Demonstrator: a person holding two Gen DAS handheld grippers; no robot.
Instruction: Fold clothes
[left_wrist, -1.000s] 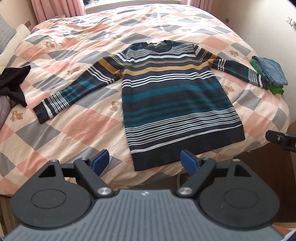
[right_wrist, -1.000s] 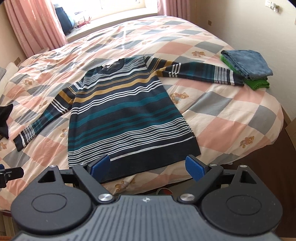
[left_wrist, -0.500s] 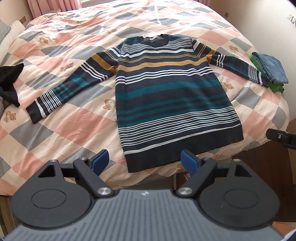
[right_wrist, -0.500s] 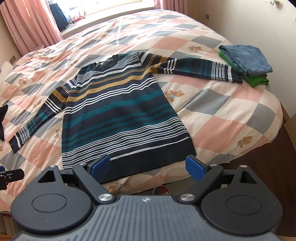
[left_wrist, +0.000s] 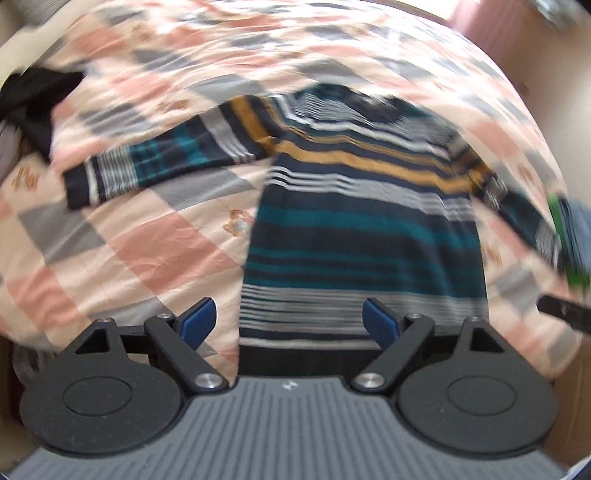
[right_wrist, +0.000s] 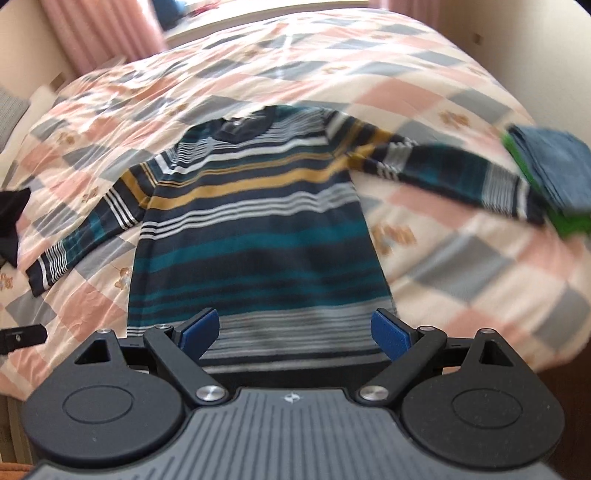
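Left gripper (left_wrist: 290, 321) spread wide, blue pads (left_wrist: 197, 320) apart, nothing between them. Poised over the near edge of the bed (left_wrist: 159, 258), just above the hem of the sweater (left_wrist: 364, 236). Directly ahead of the pads: sweater lying flat, face up, striped in navy, teal, white and mustard, collar at the far end. Ahead and to the left: one sleeve (left_wrist: 162, 162) stretched out across the checked quilt, cuff pointing away from the body. Further left, at the edge of view: a dark garment (left_wrist: 35, 99) bunched on the quilt. Off to the right: the other sleeve running toward a folded pile (left_wrist: 570, 236) of blue over green (heavily blurred, contact with the cuff not clear). At the far right, a black tip of the other tool (left_wrist: 563, 314).

Right gripper (right_wrist: 295, 328) likewise spread wide and empty, pads (right_wrist: 389, 330) framing the hem. Sweater (right_wrist: 255, 236) straight ahead of it, centred between the fingers, both sleeves out to the sides. Ahead and to the right: sleeve (right_wrist: 454, 173) ending just beside the folded pile (right_wrist: 550, 170), blue on top, green beneath. Ahead and left: the other sleeve (right_wrist: 85, 236), cuff near the quilt's edge; dark garment (right_wrist: 13, 214) beyond it. Pink curtain (right_wrist: 99, 33) at the far left, past the bed (right_wrist: 461, 240).
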